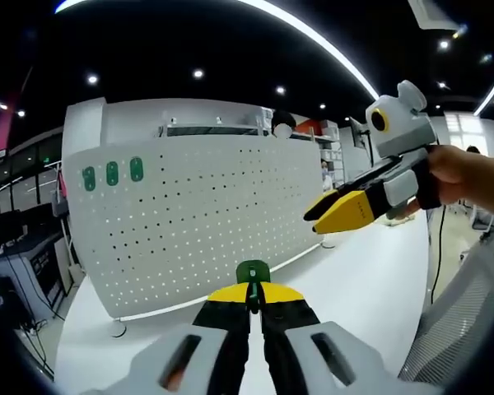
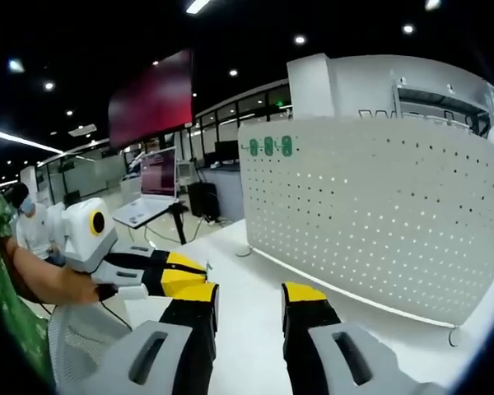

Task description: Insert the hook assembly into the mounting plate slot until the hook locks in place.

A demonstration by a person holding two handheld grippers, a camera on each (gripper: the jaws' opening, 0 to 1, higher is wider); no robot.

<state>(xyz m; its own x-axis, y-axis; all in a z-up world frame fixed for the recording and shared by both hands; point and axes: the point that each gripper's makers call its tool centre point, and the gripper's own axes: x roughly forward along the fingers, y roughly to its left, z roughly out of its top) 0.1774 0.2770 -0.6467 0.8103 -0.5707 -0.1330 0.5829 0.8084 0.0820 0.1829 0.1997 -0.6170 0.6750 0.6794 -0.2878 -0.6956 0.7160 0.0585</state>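
While your left gripper (image 1: 252,303) pinches the hook (image 1: 253,272) and the right gripper (image 2: 251,306) gapes empty, carry it ahead to the pegboard (image 1: 198,214).

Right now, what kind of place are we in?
Probably a big open office or lab. A white perforated pegboard panel with three green hooks stands on a white table, a large dark red wall screen hangs behind it, and round ceiling spotlights shine overhead.
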